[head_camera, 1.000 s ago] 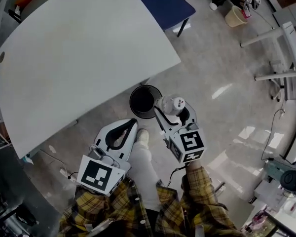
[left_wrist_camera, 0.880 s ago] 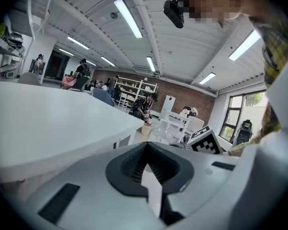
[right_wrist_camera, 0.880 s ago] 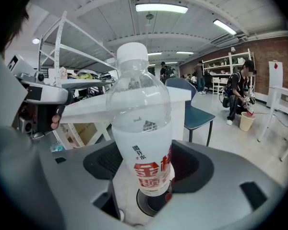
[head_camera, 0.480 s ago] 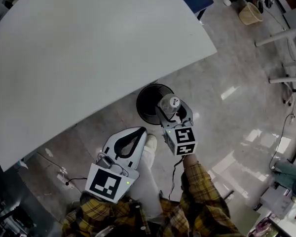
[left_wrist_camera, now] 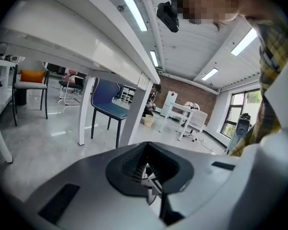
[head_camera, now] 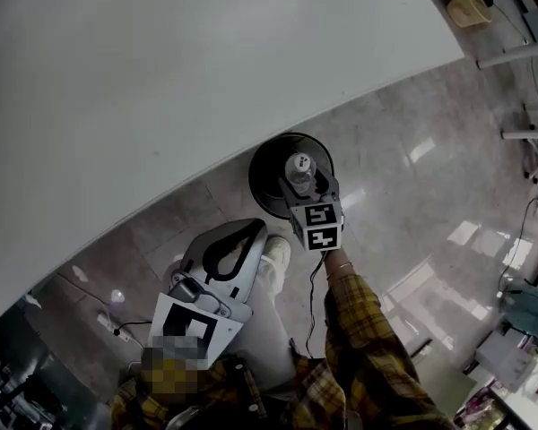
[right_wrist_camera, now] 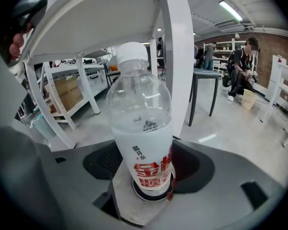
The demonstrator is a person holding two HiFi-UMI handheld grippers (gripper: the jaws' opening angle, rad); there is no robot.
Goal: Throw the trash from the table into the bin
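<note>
A clear plastic bottle (head_camera: 299, 167) with a white cap and red print stands upright between the jaws of my right gripper (head_camera: 303, 177), which is shut on it. In the head view the bottle hangs over the mouth of the round black bin (head_camera: 263, 167) on the floor, just off the edge of the white table (head_camera: 161, 88). In the right gripper view the bottle (right_wrist_camera: 141, 128) fills the middle. My left gripper (head_camera: 251, 231) is lower left of the bin, beside the person's leg, with its jaws closed together and nothing between them (left_wrist_camera: 151, 186).
A white table leg (right_wrist_camera: 177, 66) rises right behind the bottle. A blue chair (left_wrist_camera: 108, 107) and another table leg (left_wrist_camera: 134, 114) stand ahead of the left gripper. The person's shoe (head_camera: 275, 253) is beside the bin. A beige bucket (head_camera: 471, 3) and desk frames stand far right.
Both grippers have come down toward the floor. The right gripper has carried the bottle from beside the bin to over its mouth. The left gripper stays shut and empty.
</note>
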